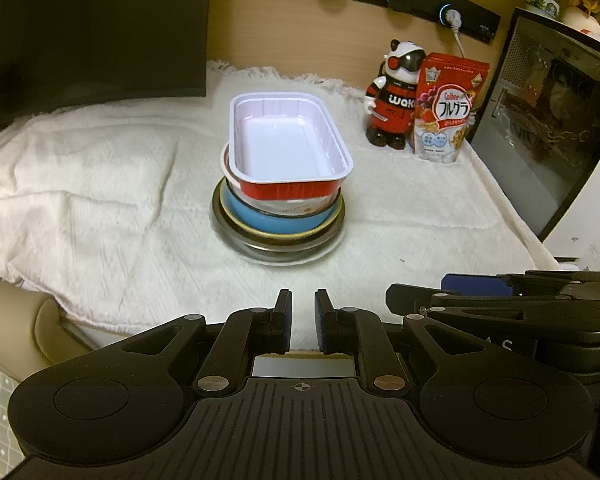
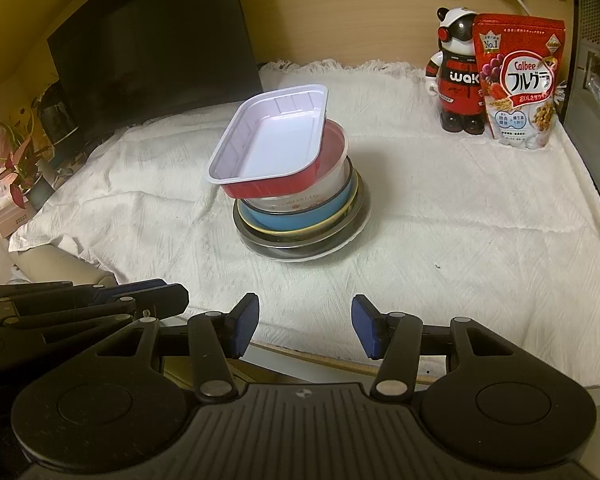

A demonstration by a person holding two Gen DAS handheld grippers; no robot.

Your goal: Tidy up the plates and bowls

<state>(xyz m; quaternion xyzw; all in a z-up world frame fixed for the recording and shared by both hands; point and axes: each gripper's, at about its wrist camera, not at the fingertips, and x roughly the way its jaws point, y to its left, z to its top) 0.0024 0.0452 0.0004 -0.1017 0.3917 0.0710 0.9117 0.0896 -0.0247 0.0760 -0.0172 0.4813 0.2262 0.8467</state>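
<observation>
Nearest to you, your left gripper (image 1: 303,320) has its jaws drawn together with only a thin slit between the pads, nothing in it. Your right gripper (image 2: 305,326) stands with its jaws apart and empty over the near edge of the white cloth (image 2: 440,216). The two grippers sit side by side, each showing at the edge of the other's view.

Mid-cloth, well clear of both: one stack. From the bottom, a white plate (image 2: 342,249), a dark glass dish (image 2: 300,245), a blue bowl (image 2: 300,216) with a yellowish rim, and a pale printed bowl (image 2: 300,200). On top sits a red rectangular tray (image 2: 272,140) with a white inside, tilted and overhanging to the left in the right wrist view.

Far right: a robot figurine (image 2: 458,76) just beside a red cereal bag (image 2: 520,80). Far left: a dark monitor (image 2: 148,40).
</observation>
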